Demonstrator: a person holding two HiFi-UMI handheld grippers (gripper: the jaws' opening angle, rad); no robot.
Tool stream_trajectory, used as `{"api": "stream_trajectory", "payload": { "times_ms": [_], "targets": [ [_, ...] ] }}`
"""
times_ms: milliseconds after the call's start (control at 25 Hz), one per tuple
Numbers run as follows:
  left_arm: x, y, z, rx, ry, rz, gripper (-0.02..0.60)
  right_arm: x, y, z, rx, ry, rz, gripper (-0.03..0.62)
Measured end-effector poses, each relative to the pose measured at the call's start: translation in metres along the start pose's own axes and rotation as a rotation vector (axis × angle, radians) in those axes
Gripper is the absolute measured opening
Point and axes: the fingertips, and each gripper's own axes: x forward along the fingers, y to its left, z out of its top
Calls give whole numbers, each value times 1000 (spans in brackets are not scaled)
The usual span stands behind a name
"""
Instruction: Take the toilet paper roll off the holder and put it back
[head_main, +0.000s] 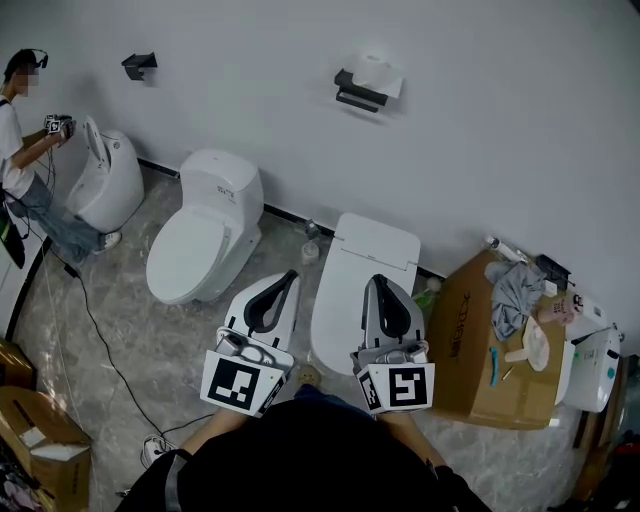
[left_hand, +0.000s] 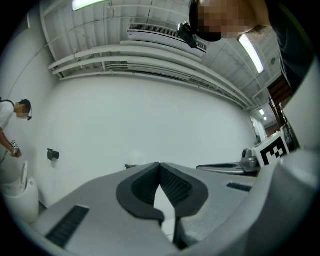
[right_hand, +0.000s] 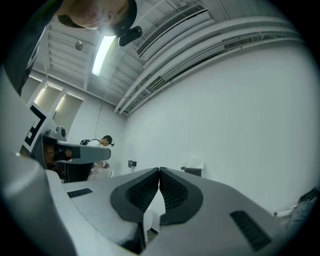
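Observation:
The white toilet paper roll (head_main: 378, 72) sits on a black wall holder (head_main: 358, 95), high on the white wall straight ahead. In the right gripper view the roll (right_hand: 196, 163) and holder (right_hand: 192, 171) show small, just right of the jaw tips. My left gripper (head_main: 290, 275) and right gripper (head_main: 378, 280) are held side by side close to my body, far below the holder and well short of it. Both are shut with nothing between their pads, as the left gripper view (left_hand: 159, 164) and the right gripper view (right_hand: 159, 170) show.
A closed white toilet (head_main: 362, 275) stands right below the holder, another toilet (head_main: 205, 240) to its left. At far left a person (head_main: 25, 160) works at a third toilet (head_main: 108, 180). A second black holder (head_main: 139, 65) hangs there. A cardboard box (head_main: 480, 345) with clutter stands at right, a cable (head_main: 95, 330) crosses the floor.

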Motion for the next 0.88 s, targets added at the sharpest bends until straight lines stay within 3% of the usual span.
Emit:
{"api": "stream_trajectory", "payload": {
  "times_ms": [680,880],
  "targets": [
    [86,33,-15,11,-12,39,6,79,-51,-29,27,10,45,23],
    [107,52,-32,-4,45,31,6,99,-60,-40,27,28,24,23]
  ]
}}
